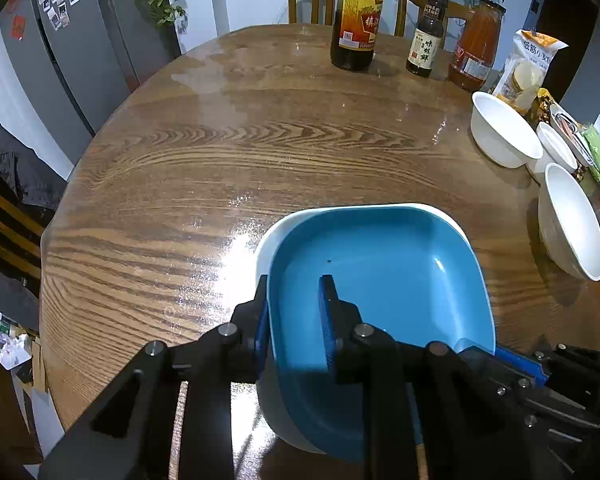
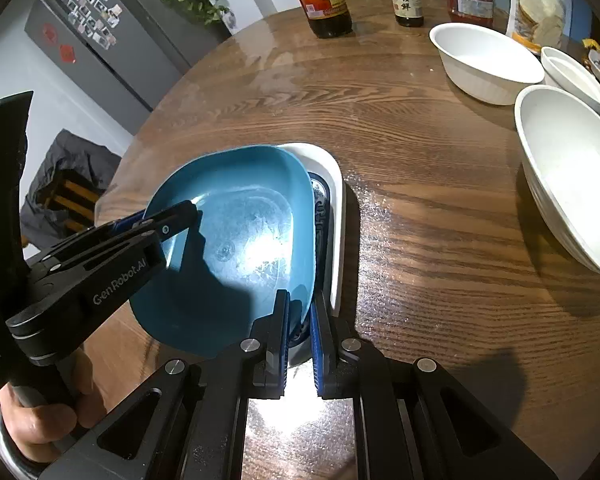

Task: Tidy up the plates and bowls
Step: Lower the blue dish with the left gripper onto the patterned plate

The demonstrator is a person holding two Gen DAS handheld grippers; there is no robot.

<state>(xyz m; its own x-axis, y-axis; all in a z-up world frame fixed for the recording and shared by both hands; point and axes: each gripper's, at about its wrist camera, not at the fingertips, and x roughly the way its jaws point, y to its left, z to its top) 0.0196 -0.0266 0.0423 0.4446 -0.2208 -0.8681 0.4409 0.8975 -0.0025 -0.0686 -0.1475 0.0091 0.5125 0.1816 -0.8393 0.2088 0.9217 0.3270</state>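
Observation:
A blue square plate (image 1: 380, 272) with a white underside lies tilted over a white square plate (image 2: 336, 216) with a blue patterned inside. My left gripper (image 1: 296, 312) is shut on the blue plate's left rim; it also shows in the right wrist view (image 2: 180, 216). My right gripper (image 2: 300, 320) is shut on the blue plate's near right edge, one finger on each side. Three white bowls stand at the right: a far one (image 2: 484, 60), a small one (image 2: 572, 76) and a large near one (image 2: 572, 176).
On the round wooden table (image 1: 220, 160), a dark sauce bottle (image 1: 356, 20), a smaller dark bottle (image 1: 426, 36) and a red sauce jar (image 1: 478, 44) stand at the back. Food packets (image 1: 528, 68) lie at the far right. Chairs stand behind, a fridge at the left.

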